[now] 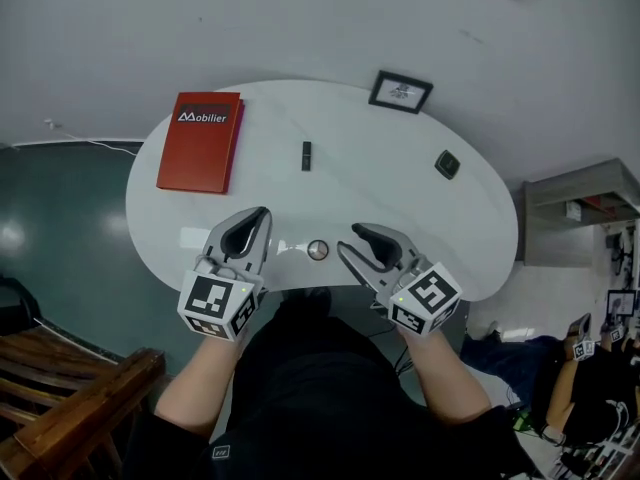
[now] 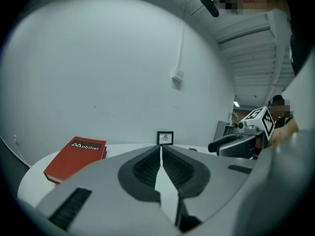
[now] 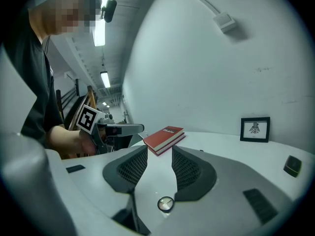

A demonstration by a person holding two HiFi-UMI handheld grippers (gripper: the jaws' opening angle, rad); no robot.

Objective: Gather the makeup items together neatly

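A small round silver makeup item (image 1: 317,250) lies on the white table (image 1: 400,218) near its front edge, between my two grippers. A slim black stick (image 1: 306,155) lies at mid-table and a dark square compact (image 1: 447,164) sits to the right. My left gripper (image 1: 262,214) is shut, its pads meeting with nothing between them (image 2: 161,149). My right gripper (image 1: 350,240) is open and holds nothing. In the right gripper view the round item (image 3: 166,204) lies on the table below the gap between the jaws (image 3: 159,151), untouched.
A red book (image 1: 200,140) lies at the table's left back. A small black picture frame (image 1: 400,92) stands at the back edge against the wall. Wooden furniture (image 1: 70,388) stands at the lower left, and a person sits at the far right (image 1: 590,368).
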